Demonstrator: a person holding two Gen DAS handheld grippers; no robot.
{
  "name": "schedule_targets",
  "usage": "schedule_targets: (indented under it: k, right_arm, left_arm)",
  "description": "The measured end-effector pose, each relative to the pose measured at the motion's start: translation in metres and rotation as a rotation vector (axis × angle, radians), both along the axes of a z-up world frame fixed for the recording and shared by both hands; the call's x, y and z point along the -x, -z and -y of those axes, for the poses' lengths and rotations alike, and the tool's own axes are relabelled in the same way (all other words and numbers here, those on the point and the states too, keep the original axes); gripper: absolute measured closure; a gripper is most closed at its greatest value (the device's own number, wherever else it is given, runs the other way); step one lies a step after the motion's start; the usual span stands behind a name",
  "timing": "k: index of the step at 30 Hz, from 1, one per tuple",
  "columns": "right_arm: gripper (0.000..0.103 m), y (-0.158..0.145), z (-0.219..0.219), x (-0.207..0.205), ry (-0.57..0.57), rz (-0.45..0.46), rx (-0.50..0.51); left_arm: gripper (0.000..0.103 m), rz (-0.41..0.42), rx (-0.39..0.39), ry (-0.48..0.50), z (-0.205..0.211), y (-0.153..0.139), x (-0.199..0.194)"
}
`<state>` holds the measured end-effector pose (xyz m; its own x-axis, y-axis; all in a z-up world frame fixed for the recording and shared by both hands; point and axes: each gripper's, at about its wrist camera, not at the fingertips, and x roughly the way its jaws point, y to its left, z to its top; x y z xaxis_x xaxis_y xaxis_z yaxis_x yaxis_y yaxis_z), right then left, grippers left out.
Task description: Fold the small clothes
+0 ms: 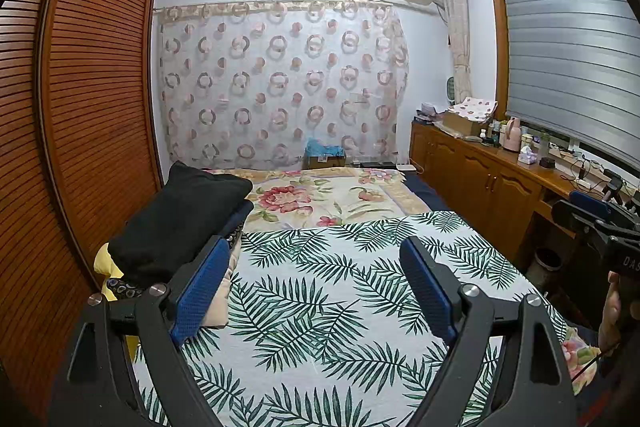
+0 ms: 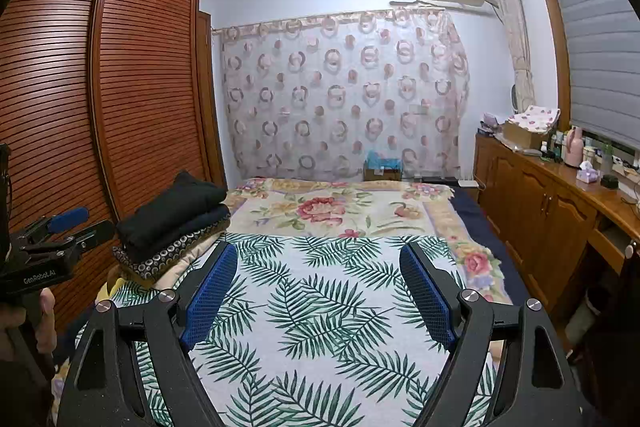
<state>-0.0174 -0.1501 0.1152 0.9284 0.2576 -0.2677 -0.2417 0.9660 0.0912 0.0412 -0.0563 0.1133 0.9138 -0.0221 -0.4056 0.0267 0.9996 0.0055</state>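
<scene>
Bedroom walls are pale, and a curtain with pink rings (image 1: 280,83) hangs at the far end. On one side stands a brown wardrobe with thin slats (image 1: 92,99). On the other side a long wooden cabinet (image 2: 552,211) runs under the window, with bottles and boxes on top.

A bed fills the middle. Its near part has a white cloth with green leaves (image 1: 328,299) on it. Its far part has a blanket with big red flowers (image 2: 332,207).

A pile of folded clothes (image 2: 172,223) sits at the left edge of the bed, close to the wardrobe. A black piece is on top. Under it are a dark blue piece and one with little circles.

The left gripper (image 1: 316,287) hangs over the leaf cloth with its blue pads wide apart and nothing between them. The right gripper (image 2: 320,291) does the same beside it, also wide apart and empty. Neither one touches the pile.
</scene>
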Motion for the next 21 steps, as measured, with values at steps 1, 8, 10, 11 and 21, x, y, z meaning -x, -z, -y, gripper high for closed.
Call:
schedule_targets:
  k: [1, 8, 10, 11, 21]
  right_arm:
    - [0.018, -0.0005, 0.0, -0.0003, 0.001, 0.0, 0.0]
    - [0.018, -0.0006, 0.0008, -0.0003, 0.001, 0.0, 0.001]
    - [0.018, -0.0008, 0.0017, -0.0009, 0.001, 0.0, 0.0]
    - [0.018, -0.0006, 0.0017, -0.0006, 0.0, -0.001, 0.0]
    - [0.018, -0.0003, 0.0026, -0.0005, 0.0, 0.002, 0.003]
  left_arm:
    - [0.015, 0.0, 0.0, -0.001, 0.0003, 0.0, -0.0001]
    - [0.015, 0.0, 0.001, -0.001, -0.0016, 0.0003, -0.0003]
    - [0.015, 0.0, 0.001, 0.0, 0.0001, 0.0007, 0.0]
    - [0.015, 0.001, 0.001, 0.0, 0.0002, 0.0007, 0.0]
    - [0.015, 0.004, 0.001, -0.002, -0.0021, 0.0008, 0.0005]
